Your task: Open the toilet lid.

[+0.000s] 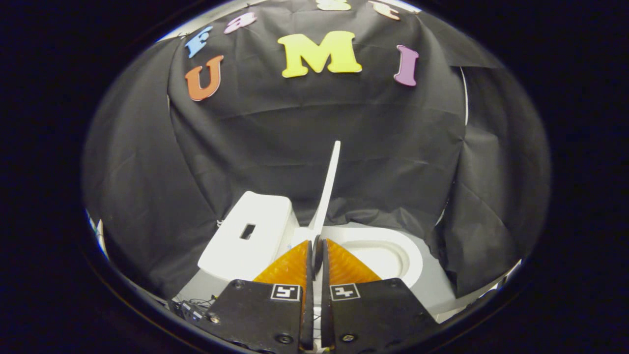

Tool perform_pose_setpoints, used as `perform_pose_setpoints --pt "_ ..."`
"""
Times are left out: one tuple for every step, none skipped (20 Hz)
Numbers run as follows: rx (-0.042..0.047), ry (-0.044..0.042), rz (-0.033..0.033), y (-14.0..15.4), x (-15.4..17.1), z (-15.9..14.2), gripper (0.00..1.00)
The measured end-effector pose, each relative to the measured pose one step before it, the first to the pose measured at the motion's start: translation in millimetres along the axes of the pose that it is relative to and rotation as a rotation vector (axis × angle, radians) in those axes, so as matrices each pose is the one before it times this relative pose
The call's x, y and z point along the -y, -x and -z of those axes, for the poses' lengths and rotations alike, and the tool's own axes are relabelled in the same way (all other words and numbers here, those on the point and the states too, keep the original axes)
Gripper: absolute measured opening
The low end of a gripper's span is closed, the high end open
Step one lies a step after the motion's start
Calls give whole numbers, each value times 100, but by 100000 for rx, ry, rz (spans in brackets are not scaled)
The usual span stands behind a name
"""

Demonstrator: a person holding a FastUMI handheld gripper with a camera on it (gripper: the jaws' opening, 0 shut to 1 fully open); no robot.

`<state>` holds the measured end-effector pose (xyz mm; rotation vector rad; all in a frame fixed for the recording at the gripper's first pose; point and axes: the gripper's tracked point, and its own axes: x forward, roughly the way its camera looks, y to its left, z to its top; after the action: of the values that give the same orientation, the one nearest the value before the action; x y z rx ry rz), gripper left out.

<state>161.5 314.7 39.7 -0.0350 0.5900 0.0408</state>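
Nearest the camera, the gripper (317,255) reached forward with its two fingers drawn almost together, leaving only a thin slit between them. In that slit sat the lower edge of the toilet lid (328,189), a thin white panel seen edge-on; both fingers appeared to press on it from either side, though the contact itself was too narrow to see clearly. From the fingertips the lid rose nearly upright, tilted a little away from the tank, and ended in a slim tip against the black cloth wall (275,132). Each finger carried a small square marker (285,292) near its base. To one side of the lid stood the white toilet tank (248,236), its flat top bearing a dark rectangular opening (247,231). On the other side of the lid lay the toilet seat (410,255), a white oval ring around the open bowl (378,258), uncovered and lying just beyond the fingertips. Pale floor (435,287) showed around the toilet's base, and a few dark cables (194,307) lay on it below the tank, beside the gripper's body.
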Motion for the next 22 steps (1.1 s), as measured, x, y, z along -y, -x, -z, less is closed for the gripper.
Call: perform_pose_setpoints --pt "376 792 -354 -56 -596 2 9" --pt "289 1222 189 -39 -623 -88 9" --pt "442 1652 547 28 -553 39 9" --pt "417 1589 513 -17 -564 -113 9" --pt "543 1374 -66 -112 -664 -33 9" --pt "478 1233 -493 -67 -780 -135 9" --pt "271 998 -737 -131 -764 8 9" --pt "307 1065 -691 -62 -700 -91 9" --pt "189 1013 -503 -67 -663 42 9" --pt "206 1485 -388 -126 -652 -63 9" --pt "179 1315 -277 -71 -523 -114 9" --pt "137 826 -208 -69 -370 -54 9" --pt "120 362 -285 -146 -546 60 9" --pt "-123 141 -482 -111 -556 16 9" --pt "-26 -43 -684 -123 -514 41 9" --pt "-81 127 -712 -95 -534 -3 9" --pt "98 622 -506 -95 -499 -100 9" --pt "157 746 -274 -197 -491 8 9" --pt "220 982 -215 -102 -445 44 9" --pt "281 794 -208 -112 -520 -50 9" --pt "109 700 -265 -122 -534 166 9" --pt "76 620 -278 -102 -448 -29 9"
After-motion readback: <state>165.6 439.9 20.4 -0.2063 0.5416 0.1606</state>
